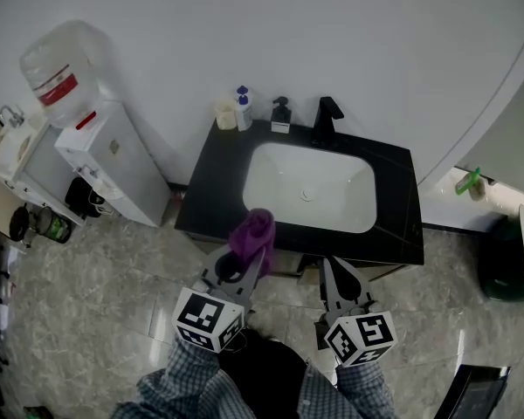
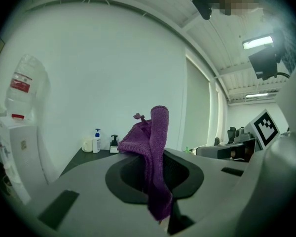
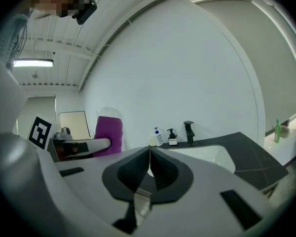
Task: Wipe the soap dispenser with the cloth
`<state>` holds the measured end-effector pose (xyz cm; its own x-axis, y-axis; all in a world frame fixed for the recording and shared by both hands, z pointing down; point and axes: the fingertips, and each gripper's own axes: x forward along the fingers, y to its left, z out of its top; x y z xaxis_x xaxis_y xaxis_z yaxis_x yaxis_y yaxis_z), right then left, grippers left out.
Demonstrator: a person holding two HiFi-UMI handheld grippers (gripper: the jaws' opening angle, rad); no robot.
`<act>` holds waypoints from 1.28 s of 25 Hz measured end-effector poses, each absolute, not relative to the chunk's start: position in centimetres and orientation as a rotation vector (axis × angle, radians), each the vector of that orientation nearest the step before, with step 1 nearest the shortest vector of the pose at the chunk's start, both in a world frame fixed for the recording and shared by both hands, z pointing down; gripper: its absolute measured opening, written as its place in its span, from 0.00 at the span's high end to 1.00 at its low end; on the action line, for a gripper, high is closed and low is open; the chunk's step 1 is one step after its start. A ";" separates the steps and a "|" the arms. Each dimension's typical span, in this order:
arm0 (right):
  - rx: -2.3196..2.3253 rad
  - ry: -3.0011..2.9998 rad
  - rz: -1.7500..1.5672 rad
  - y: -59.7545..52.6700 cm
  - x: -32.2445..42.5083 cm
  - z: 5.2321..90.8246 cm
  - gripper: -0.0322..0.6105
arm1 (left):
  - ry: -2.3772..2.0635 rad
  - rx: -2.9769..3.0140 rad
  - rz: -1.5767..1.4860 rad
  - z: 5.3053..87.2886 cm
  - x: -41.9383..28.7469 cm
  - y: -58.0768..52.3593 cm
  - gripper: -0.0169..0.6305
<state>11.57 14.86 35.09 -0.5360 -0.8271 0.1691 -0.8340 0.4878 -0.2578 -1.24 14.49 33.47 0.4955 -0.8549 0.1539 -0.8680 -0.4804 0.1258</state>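
Left gripper (image 1: 247,256) clamps purple towelling cloth (image 1: 255,230); right gripper (image 1: 334,267) closed, empty
Upper centre: small black pump soap dispenser (image 1: 281,114), well apart from both jaws

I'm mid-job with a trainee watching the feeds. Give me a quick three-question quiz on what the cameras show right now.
1. Fill in: the black soap dispenser stands on the countertop between the blue-capped bottle and the ____.
2. True or false: the right tool is shut with nothing in it.
3. Pick one: the purple cloth is A) lying on the countertop, B) clamped in the left tool, C) clamped in the right tool.

Key: 1 faucet; 2 true; 3 B.
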 end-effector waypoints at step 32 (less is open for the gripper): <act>1.441 -2.709 0.403 16.3 3.0 32.6 0.92 | -1.326 2.592 0.052 32.8 -5.4 17.0 0.89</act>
<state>3.00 16.30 32.63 -0.5654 -0.8088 0.1619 -0.8209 0.5326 -0.2062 -5.37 16.95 32.77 0.5902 -0.7959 0.1349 -0.8040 -0.5646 0.1862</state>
